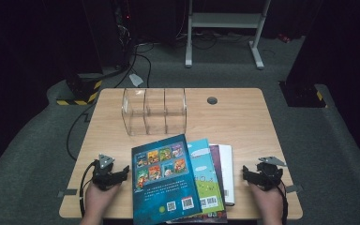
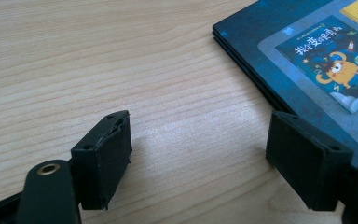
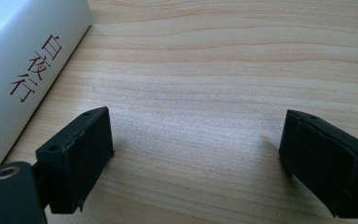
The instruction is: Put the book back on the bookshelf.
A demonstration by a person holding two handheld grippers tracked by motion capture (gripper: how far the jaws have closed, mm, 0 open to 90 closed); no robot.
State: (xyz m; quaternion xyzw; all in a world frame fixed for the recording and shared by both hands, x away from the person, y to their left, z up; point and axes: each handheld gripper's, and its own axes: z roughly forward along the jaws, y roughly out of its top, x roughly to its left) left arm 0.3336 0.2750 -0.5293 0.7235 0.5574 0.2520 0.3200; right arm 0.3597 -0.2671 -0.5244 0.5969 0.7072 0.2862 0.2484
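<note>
The left gripper [image 1: 115, 176] rests on the table [image 1: 243, 117] just left of the book stack, and the right gripper [image 1: 258, 177] rests just right of it. Both have the jaws wide apart, and nothing is between them.

The stack lies at the near edge of the table, in the middle. The blue book [image 1: 164, 183] is on top, back cover up, a little turned. The clear rack [image 1: 154, 111] stands farther away, behind the stack.

I think the step in hand is to take the top book and put it in the rack. To do it well, the left gripper should come to the left edge of the blue book, which is close to its right jaw in the left gripper view [image 2: 307, 60], and slide one jaw under only this cover, not under the books below. The right gripper can press the white book [image 3: 23, 70] so that the stack does not slip. The book should be lifted slowly and turned upright before it goes into a slot.

Count: four books as far as I can tell, one rack with three slots, two grippers, one table.
</note>
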